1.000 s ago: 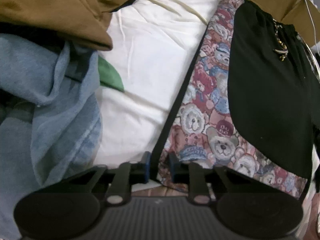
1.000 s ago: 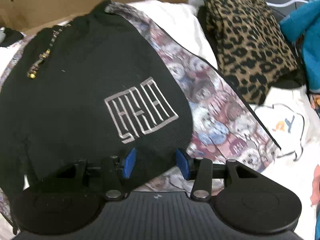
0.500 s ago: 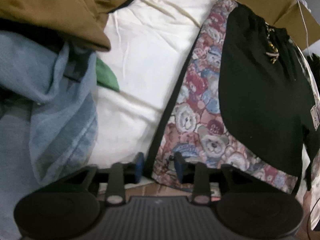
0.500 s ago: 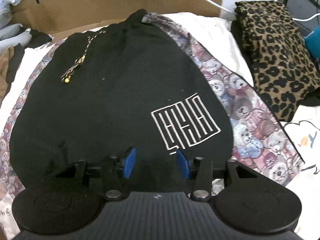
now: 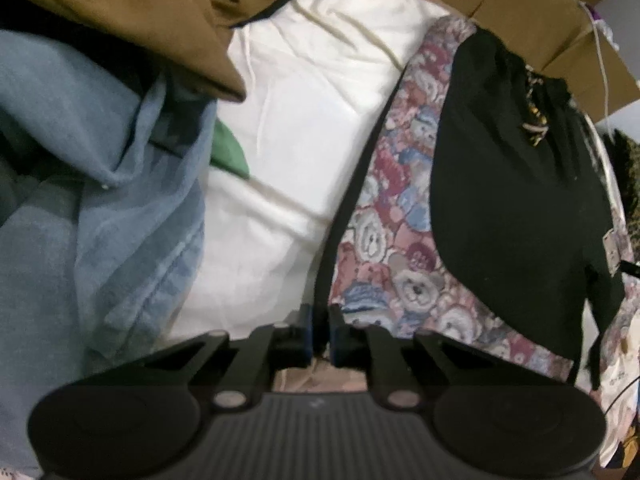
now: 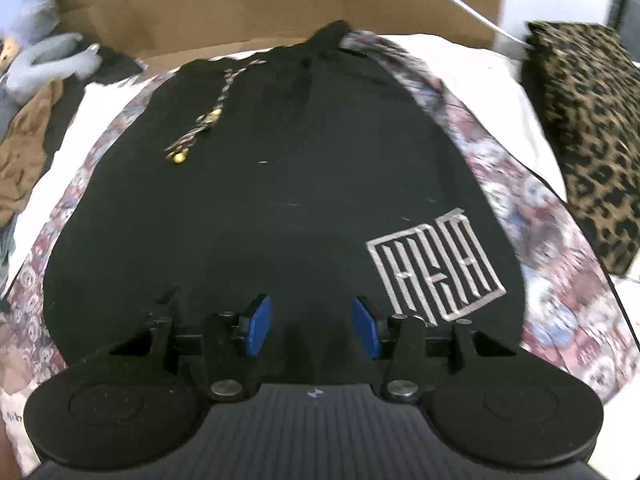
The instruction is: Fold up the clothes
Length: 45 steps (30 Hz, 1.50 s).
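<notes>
Black shorts (image 6: pixel 280 208) with a white square logo (image 6: pixel 436 266) and a beaded drawstring (image 6: pixel 200 128) lie flat on a teddy-bear print cloth (image 6: pixel 532 216). My right gripper (image 6: pixel 312 326) is open, its blue pads low over the near hem of the shorts. In the left wrist view the shorts (image 5: pixel 508 208) lie to the right on the bear cloth (image 5: pixel 384 240). My left gripper (image 5: pixel 320 334) is shut on the black-trimmed edge of that bear cloth at its near corner.
White sheet (image 5: pixel 304 128) covers the bed. A blue garment (image 5: pixel 100 208), a brown garment (image 5: pixel 132 12) and a green scrap (image 5: pixel 230 154) pile up at the left. A folded leopard-print cloth (image 6: pixel 592 128) lies at the right. Cardboard boxes (image 6: pixel 280 0) stand behind.
My left gripper opened slightly half a second ago and has shut again on the bear cloth's edge. My right gripper has moved left along the shorts' hem, staying open; the logo now lies to its right.
</notes>
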Motion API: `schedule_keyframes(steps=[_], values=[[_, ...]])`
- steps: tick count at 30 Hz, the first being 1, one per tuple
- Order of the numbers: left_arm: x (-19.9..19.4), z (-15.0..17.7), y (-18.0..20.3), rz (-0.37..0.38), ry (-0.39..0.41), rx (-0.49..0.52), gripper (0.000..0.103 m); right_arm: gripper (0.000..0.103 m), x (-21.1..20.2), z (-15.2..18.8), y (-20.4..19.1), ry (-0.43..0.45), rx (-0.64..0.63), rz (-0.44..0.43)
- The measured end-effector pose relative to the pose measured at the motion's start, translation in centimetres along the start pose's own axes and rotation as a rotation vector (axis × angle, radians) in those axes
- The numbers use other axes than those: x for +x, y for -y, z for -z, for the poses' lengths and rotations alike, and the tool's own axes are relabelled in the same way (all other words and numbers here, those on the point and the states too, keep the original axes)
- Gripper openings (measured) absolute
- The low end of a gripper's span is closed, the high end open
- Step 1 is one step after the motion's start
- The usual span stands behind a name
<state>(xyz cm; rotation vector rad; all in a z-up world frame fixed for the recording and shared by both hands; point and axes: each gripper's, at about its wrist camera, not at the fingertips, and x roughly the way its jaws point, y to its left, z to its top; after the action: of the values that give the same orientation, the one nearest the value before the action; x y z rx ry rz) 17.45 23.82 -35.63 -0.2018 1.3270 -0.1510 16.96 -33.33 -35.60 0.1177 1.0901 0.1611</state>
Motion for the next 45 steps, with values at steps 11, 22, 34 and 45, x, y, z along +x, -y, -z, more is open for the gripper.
schedule_keyframes(steps=[11,22,34,45], values=[[-1.5,-0.7,0.6,0.176,0.057,-0.091,0.006,0.053,1.8,-2.8,-8.3,-0.008,-0.056,-0.205],[-2.2,-2.4,1.6,0.316,0.089,-0.135,0.006,0.053,3.8,-3.3,-19.8,-0.026,-0.17,-0.41],[-1.8,-3.3,2.6,0.445,0.031,-0.149,0.007,0.053,3.1,-1.3,-31.6,-0.078,-0.399,-0.6],[-0.9,-3.5,3.5,0.516,-0.01,-0.188,0.007,0.053,4.5,-0.7,-34.1,-0.087,-0.396,-0.564]])
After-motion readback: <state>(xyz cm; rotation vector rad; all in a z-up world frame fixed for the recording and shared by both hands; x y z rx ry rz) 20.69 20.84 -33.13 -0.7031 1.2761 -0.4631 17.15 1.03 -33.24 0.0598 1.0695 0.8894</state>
